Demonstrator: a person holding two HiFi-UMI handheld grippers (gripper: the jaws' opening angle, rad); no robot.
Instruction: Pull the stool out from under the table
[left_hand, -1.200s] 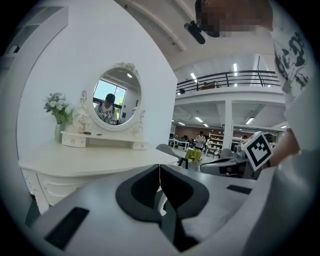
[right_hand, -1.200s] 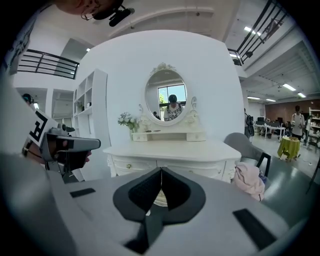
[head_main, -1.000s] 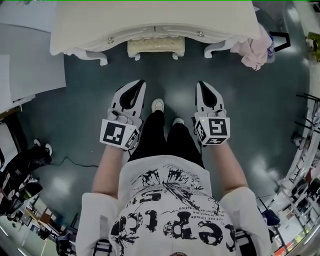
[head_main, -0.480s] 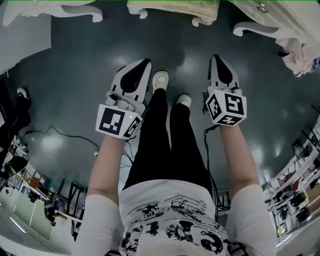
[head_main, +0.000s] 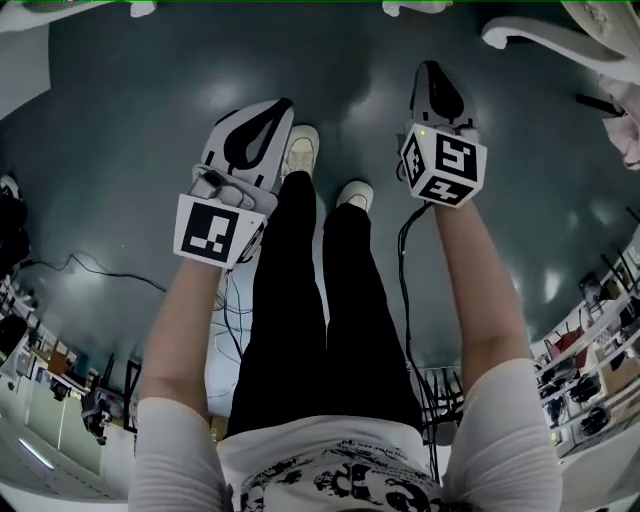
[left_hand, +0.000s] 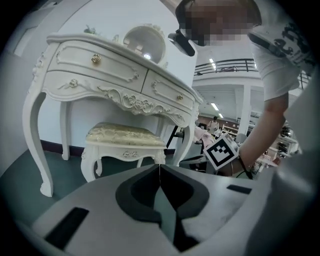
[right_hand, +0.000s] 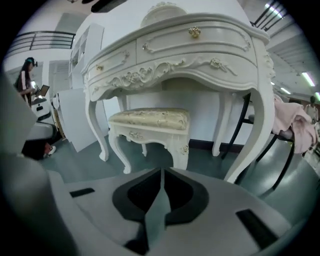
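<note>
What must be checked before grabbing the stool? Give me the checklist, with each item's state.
1. The stool upright under the table, in view: ok.
2. Jaws of the left gripper apart for a grasp: not ok, together, empty.
3. Jaws of the right gripper apart: not ok, together, empty.
4. Both grippers at the stool: not ok, short of it.
5. The pink cloth clear of the stool: ok.

One white carved dressing table (right_hand: 200, 45). One cream cushioned stool (right_hand: 150, 122). Grey grippers, two: left gripper (head_main: 280, 108), right gripper (head_main: 431, 72). Black-and-white marker cubes (head_main: 212, 230) (head_main: 445, 165), two, one per gripper. White shoes (head_main: 300, 150) (head_main: 354, 193), pair, two. And off right, one pink cloth (right_hand: 292, 122).
</note>
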